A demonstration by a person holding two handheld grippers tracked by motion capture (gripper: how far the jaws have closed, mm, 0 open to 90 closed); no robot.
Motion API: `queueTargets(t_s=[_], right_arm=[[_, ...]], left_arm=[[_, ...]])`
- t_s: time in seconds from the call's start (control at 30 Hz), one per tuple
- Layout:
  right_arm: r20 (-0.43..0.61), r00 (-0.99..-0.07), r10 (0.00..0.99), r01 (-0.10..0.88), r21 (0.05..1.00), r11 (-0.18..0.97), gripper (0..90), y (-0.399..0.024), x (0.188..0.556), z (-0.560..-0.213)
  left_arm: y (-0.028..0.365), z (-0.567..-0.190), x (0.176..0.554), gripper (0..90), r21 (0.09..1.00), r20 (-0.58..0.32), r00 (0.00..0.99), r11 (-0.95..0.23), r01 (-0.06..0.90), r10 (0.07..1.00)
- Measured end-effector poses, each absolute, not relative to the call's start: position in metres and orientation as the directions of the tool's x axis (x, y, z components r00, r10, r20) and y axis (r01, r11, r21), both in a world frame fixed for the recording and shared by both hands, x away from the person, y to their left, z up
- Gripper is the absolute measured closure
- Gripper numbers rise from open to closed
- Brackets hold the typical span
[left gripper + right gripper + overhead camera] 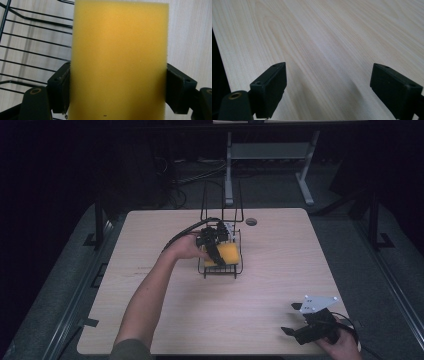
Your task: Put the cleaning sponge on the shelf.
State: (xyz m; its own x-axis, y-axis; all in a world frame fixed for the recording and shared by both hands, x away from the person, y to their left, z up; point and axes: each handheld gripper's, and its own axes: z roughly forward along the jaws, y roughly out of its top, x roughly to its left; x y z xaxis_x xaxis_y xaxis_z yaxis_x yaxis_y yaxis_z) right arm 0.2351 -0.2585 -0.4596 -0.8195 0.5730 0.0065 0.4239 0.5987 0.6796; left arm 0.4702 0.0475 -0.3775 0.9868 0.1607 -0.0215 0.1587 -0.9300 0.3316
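Left gripper (216, 251) over the wire rack (235, 270), clamped on the yellow sponge (227, 254). In the left gripper view, sponge (118, 60) squeezed between the two black pads (60, 90), one pad pressed against each long side, the foam running up and away from the pads and out past them. Pads touching the sponge on both sides, no gap to be seen. Rack wires (30, 45) to one side of the sponge, pale table (190, 32) to the other. From the high view, sponge lying at the rack's front part, over its low wire floor, just below the rack's tall upright loops. Whether resting on the wires or held just clear of them: cannot tell.

Right gripper (292, 331) well apart from the rack, down at the near right corner of the table (280, 260), grey three-cornered plate (315, 304) on top. In the right gripper view, fingers (269, 85) spread wide, bare wood grain (324, 50) between them, nothing held.
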Motion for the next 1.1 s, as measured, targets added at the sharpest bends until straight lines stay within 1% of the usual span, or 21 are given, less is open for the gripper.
queueTargets(t_s=[0.1, 0.43, 1.1], right_arm=[[0.004, -0.822, 0.570, 0.422, 0.676, 0.604, 13.6, -0.258, 0.235, -0.460], [0.003, -0.823, 0.568, 0.422, 0.672, 0.609, 13.6, -0.258, 0.235, -0.460], [0.004, -0.824, 0.567, 0.422, 0.671, 0.610, 13.5, -0.256, 0.234, -0.460]], left_arm=[[0.047, -0.380, 0.472, 21.7, 0.335, -0.019, 0.987, -0.929, 0.159, 0.162], [0.052, -0.395, 0.480, 21.7, 0.309, -0.064, 0.980, -0.930, 0.200, 0.190], [0.051, -0.399, 0.482, 21.6, 0.306, -0.070, 0.978, -0.929, 0.209, 0.198]])
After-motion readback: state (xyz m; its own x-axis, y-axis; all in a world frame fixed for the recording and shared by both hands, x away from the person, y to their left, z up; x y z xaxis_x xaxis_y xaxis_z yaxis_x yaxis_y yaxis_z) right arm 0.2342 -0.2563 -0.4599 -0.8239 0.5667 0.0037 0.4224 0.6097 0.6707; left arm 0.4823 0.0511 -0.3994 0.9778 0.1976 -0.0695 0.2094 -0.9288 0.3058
